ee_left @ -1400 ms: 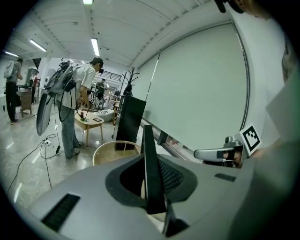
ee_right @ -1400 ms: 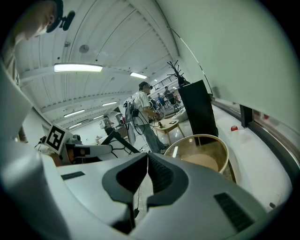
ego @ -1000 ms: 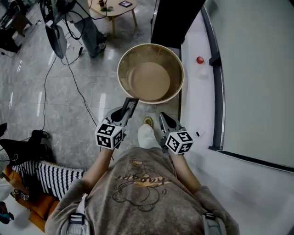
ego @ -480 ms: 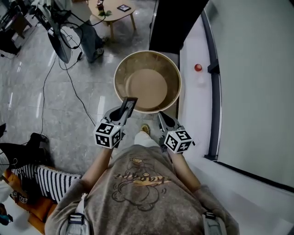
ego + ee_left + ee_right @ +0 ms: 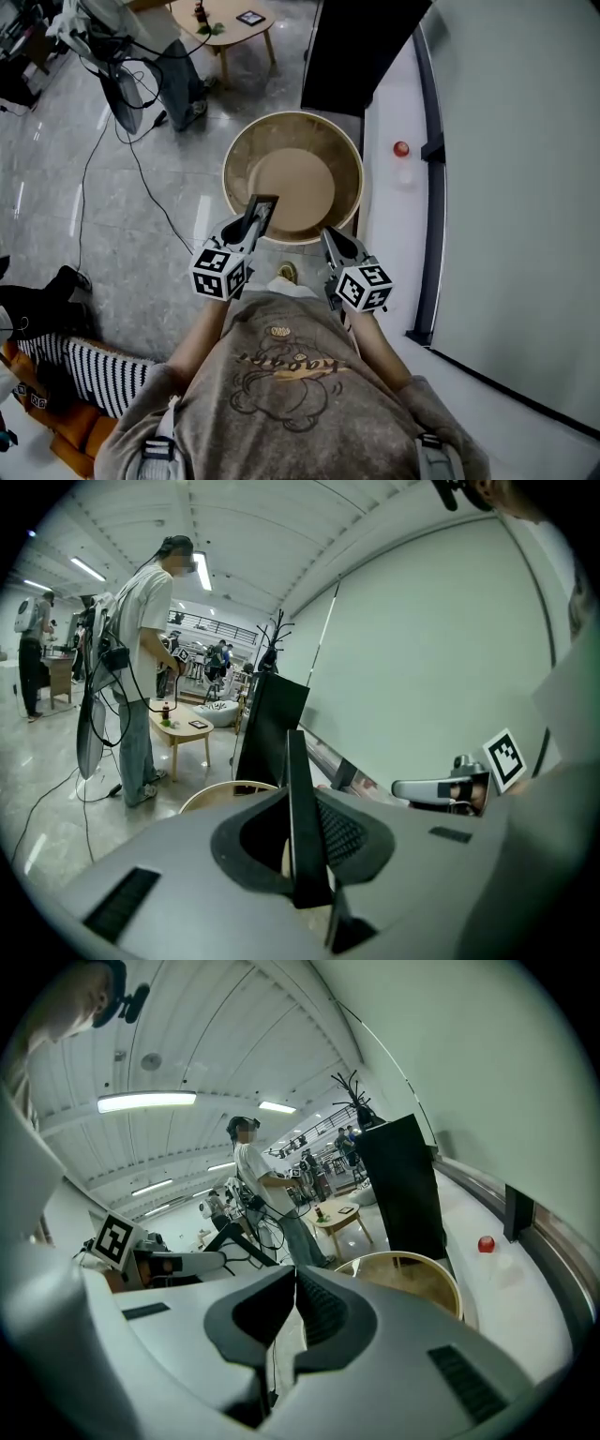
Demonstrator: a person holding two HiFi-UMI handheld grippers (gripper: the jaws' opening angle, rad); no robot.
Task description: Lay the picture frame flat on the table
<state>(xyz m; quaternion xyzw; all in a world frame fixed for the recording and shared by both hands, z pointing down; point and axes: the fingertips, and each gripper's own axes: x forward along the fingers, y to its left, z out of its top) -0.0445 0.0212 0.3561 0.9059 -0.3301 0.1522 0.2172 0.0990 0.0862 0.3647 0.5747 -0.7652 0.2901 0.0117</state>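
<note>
In the head view my left gripper (image 5: 253, 223) is shut on a thin dark picture frame (image 5: 262, 207), which sticks out forward over the near rim of a round, raised-rim wooden table (image 5: 349, 183). The left gripper view shows that frame (image 5: 297, 789) edge-on and upright between the jaws of the left gripper (image 5: 305, 850), with the table's rim (image 5: 211, 794) beyond it. My right gripper (image 5: 330, 240) is level with the left one, just short of the rim. Its jaws meet with nothing between them in the right gripper view (image 5: 292, 1309).
A white ledge (image 5: 398, 216) with a small red ball (image 5: 401, 148) runs along the right. A black panel (image 5: 361, 47) stands behind the round table. Farther back are a low wooden coffee table (image 5: 225, 23), a standing person (image 5: 141, 658) and floor cables (image 5: 141, 178). Striped cloth (image 5: 103, 370) lies at the lower left.
Both grippers have moved forward together, and the round table now lies closer under their tips. The frame stays held in the left gripper.
</note>
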